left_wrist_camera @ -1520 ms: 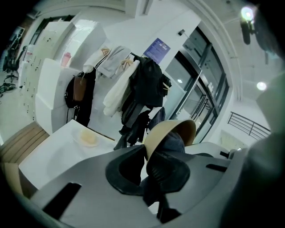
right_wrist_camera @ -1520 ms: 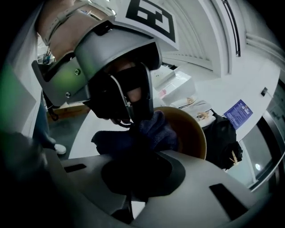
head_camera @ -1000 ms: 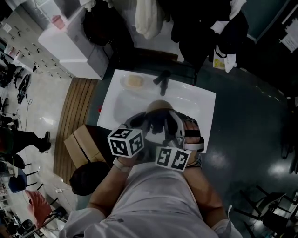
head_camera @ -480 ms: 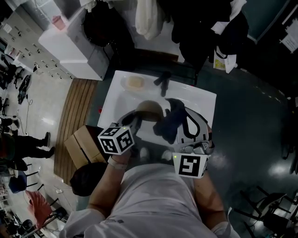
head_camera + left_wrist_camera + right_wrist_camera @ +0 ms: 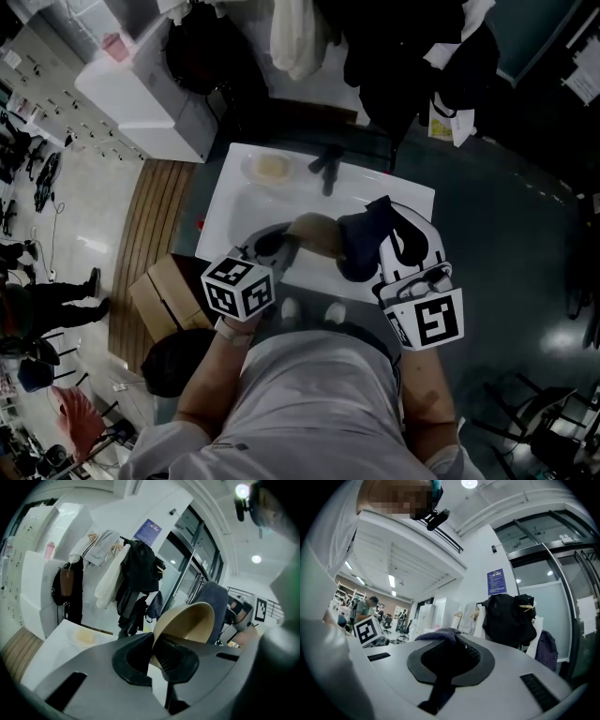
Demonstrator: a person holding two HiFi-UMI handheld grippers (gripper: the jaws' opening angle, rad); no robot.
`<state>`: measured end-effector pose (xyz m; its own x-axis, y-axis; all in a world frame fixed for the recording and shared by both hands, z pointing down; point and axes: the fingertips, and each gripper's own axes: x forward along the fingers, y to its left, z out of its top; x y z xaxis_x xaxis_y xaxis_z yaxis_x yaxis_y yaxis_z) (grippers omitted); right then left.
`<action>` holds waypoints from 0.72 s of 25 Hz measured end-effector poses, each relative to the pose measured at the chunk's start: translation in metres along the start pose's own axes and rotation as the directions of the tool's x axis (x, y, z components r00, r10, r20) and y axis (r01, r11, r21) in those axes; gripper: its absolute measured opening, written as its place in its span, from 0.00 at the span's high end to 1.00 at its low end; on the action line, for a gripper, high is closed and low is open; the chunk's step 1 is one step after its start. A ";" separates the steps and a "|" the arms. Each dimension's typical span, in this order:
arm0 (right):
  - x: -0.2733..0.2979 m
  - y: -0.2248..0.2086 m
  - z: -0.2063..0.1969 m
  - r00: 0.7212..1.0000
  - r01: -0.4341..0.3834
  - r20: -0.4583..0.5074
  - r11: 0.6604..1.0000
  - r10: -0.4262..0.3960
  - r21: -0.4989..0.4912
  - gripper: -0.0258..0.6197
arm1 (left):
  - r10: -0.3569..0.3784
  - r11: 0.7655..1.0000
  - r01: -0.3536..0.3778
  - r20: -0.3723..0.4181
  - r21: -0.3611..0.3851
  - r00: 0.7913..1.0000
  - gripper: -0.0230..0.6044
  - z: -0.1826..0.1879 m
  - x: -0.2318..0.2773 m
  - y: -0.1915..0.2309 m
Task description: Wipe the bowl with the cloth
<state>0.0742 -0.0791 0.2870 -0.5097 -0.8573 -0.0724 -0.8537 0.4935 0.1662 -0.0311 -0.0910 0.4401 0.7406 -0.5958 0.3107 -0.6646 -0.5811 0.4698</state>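
Observation:
A tan bowl [image 5: 314, 233] hangs tilted over the white sink [image 5: 234, 187], its rim pinched in my left gripper [image 5: 281, 246]. In the left gripper view the bowl [image 5: 187, 623] stands up from the shut jaws with its hollow facing left. A dark blue cloth [image 5: 361, 239] hangs bunched just right of the bowl, held by my right gripper [image 5: 380, 246]. Whether cloth and bowl touch is unclear. In the right gripper view the cloth [image 5: 440, 637] pokes out between the shut jaws, and the left gripper's marker cube [image 5: 370, 631] shows at left.
A black tap [image 5: 325, 165] and a yellowish soap dish [image 5: 270, 167] sit at the sink's back edge. A cardboard box [image 5: 167, 289] and slatted wooden mat [image 5: 150, 234] lie left of the sink. Coats and bags [image 5: 412, 56] hang behind it. The person's shoes [image 5: 309, 309] stand below.
The two grippers have drawn apart. The right one carried the cloth out of the bowl and off to the right; the bowl in the left gripper is now tipped and uncovered.

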 end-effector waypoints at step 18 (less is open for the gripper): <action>0.037 0.059 -0.034 0.977 -0.197 -0.079 0.980 0.199 0.039 0.91 | -0.016 1.000 0.016 0.012 0.003 1.000 0.93 0.018 0.010 -0.003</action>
<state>0.0087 -0.0862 0.3271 -0.6596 -0.7506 0.0402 -0.7402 0.6579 0.1389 -0.0239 -0.1053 0.4271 0.7496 -0.5934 0.2932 -0.6532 -0.5917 0.4724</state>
